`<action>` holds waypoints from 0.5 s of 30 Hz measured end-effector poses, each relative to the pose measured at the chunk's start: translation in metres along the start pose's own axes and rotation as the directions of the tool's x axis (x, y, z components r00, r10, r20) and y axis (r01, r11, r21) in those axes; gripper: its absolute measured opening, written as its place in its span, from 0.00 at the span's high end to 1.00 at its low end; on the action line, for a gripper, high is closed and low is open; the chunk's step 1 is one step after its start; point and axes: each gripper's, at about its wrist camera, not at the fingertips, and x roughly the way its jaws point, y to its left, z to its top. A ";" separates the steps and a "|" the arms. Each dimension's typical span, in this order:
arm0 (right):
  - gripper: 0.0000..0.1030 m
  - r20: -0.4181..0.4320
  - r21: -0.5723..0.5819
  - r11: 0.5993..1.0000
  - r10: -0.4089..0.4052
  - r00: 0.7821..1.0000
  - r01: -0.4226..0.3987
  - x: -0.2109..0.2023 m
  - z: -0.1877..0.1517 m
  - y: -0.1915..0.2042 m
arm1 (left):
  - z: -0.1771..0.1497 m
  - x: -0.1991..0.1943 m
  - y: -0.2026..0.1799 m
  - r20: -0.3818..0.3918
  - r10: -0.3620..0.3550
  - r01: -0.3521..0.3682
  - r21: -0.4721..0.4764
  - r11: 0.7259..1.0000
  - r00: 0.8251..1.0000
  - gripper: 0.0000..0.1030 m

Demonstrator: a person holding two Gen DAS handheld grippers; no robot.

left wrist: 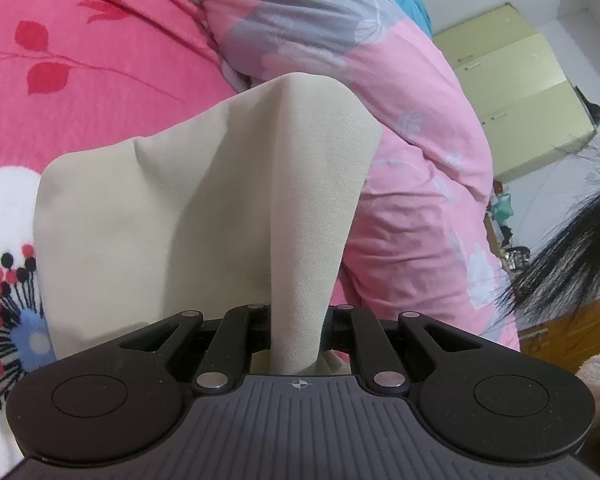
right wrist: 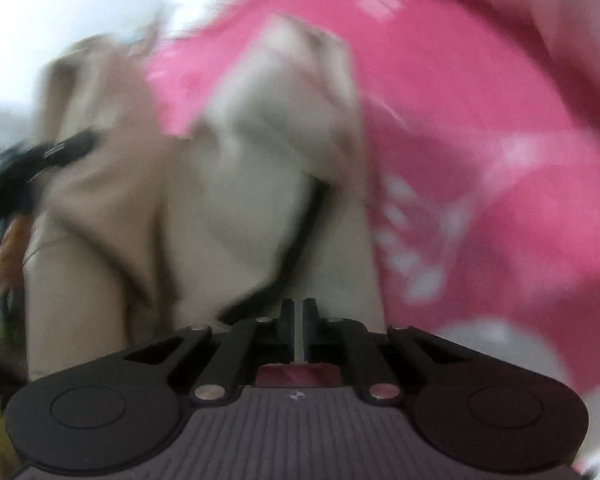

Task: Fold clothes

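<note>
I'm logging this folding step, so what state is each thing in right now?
Beige garment: lifted off the bed, hanging in loose folds, not yet folded flat.
Left gripper: jaws shut on a bunched edge of the garment.
Right gripper: jaws shut; the picture is too blurred to tell whether fabric is pinched.
Pink quilt: rumpled in a heap.
Cabinet: doors closed.

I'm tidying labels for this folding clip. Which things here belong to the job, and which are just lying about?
In the job:
- beige garment
- left tongs, shut on it
- right tongs, shut; their grip is unclear in the blur

Lying about:
- pink floral quilt
- pink flowered bedsheet
- yellow cabinet
</note>
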 end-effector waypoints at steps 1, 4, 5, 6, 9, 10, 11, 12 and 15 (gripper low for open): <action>0.95 0.019 -0.077 0.997 0.024 1.000 -0.022 -0.004 0.002 0.010 | 0.000 0.001 0.001 0.000 -0.002 0.002 -0.003 1.000 1.000 0.91; 0.94 0.019 -0.200 0.977 0.075 0.997 -0.070 0.010 0.003 0.030 | 0.001 0.003 0.001 -0.003 0.000 0.000 -0.003 1.000 1.000 0.91; 0.94 0.004 -0.218 0.975 0.053 0.999 -0.051 0.023 0.000 0.031 | 0.001 0.003 0.001 -0.003 0.000 0.000 -0.003 1.000 1.000 0.91; 0.97 -0.015 -0.236 0.972 0.014 1.000 -0.017 0.039 -0.003 0.029 | 0.000 0.002 0.001 -0.003 -0.001 0.001 -0.003 1.000 1.000 0.91; 0.97 -0.001 -0.240 0.971 0.000 1.000 0.000 0.045 -0.007 0.024 | -0.001 0.000 0.001 0.004 0.000 0.000 -0.003 1.000 1.000 0.91; 0.96 0.024 -0.252 0.968 -0.015 1.000 0.021 0.037 -0.003 0.027 | -0.001 -0.001 0.001 0.007 0.001 -0.001 -0.003 1.000 1.000 0.91; 0.91 0.093 -0.284 0.956 -0.042 0.995 0.067 0.026 0.000 0.031 | -0.001 -0.002 0.001 0.010 0.000 0.000 -0.004 1.000 1.000 0.91; 0.86 0.162 -0.312 0.943 -0.067 0.984 0.116 0.014 0.003 0.036 | -0.001 -0.002 0.002 0.012 -0.003 0.003 -0.006 1.000 1.000 0.91; 0.48 0.401 -0.357 0.873 -0.178 0.899 0.332 -0.014 0.005 0.046 | -0.001 0.000 0.003 0.011 -0.006 0.007 -0.011 1.000 1.000 0.91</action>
